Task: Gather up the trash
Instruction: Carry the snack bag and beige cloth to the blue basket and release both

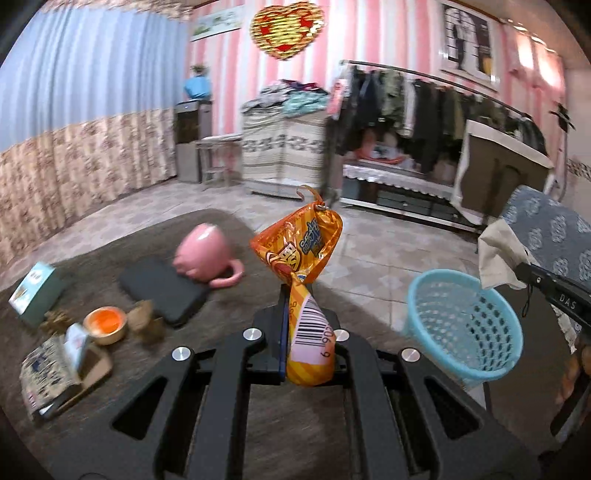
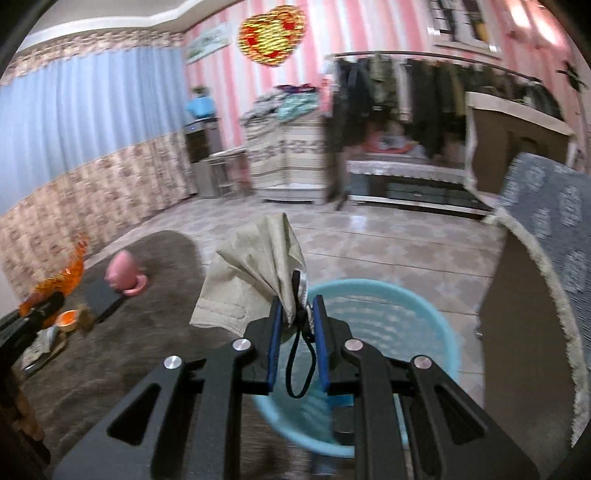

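Dark grey-brown rug [image 1: 110, 398] covers the near floor. On it: pink mug [image 1: 203, 256] tipped on its side, handle toward the camera, resting on the far end of a flat black case [image 1: 164, 290]. Small bowl [image 1: 105, 324] with orange inside sits near the case's front corner. Teal box [image 1: 35, 291] stands at the left; a printed carton [image 1: 48, 373] lies in front of it.

Beyond the tiled floor [image 1: 373, 254]: blue curtain [image 1: 85, 70], pink-striped wall [image 1: 354, 33] bearing a gold-and-red heart ornament [image 1: 286, 27], and a clothes rack [image 1: 424, 99] of dark garments.
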A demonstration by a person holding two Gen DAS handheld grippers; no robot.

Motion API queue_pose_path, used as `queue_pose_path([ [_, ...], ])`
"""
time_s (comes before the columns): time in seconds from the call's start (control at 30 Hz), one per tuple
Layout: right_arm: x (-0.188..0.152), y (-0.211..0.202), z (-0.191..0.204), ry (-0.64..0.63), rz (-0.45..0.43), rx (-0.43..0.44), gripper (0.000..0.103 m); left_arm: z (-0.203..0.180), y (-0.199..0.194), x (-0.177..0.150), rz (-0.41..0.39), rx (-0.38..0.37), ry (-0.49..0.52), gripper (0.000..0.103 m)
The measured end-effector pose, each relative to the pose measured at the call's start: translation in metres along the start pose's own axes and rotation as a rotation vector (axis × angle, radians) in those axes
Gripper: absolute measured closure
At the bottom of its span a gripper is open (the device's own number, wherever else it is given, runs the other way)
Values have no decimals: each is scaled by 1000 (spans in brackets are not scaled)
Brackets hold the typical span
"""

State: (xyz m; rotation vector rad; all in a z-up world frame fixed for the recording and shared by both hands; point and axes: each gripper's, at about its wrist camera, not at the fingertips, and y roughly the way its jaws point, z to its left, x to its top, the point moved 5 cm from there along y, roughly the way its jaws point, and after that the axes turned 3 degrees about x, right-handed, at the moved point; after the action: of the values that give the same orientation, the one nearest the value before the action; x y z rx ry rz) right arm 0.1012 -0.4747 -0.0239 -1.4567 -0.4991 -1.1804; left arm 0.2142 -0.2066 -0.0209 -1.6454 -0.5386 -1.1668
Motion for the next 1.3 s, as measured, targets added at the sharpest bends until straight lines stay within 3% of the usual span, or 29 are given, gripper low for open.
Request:
queue_pose_path([
  [0.3,-13,-2,-92,168,-5,-129,86,-94,29,3,-3,-144,92,98],
  [0.53,-19,13,-116,229,4,-158,86,-160,60,-16,27,-224,197,98],
  [0.83,-27,29,-146,298,17,-161,86,-214,111,-36,112,-317,212,95],
  [0.9,-28,32,-147,296,22,-158,86,-220,119,-40,126,-325,220,67],
  [0.97,-28,36,-147,296,26,-150,86,-223,124,-39,121,-314,221,51],
  [1.03,-29,37,-145,291,30,-148,86,-221,126,-38,120,-306,217,47],
  [1.17,-28,41,-139,280,37,-140,86,-202,126,-29,100,-246,164,21],
  [1.3,-25,49,-128,255,46,-124,86,-176,121,-17,77,-183,134,14],
])
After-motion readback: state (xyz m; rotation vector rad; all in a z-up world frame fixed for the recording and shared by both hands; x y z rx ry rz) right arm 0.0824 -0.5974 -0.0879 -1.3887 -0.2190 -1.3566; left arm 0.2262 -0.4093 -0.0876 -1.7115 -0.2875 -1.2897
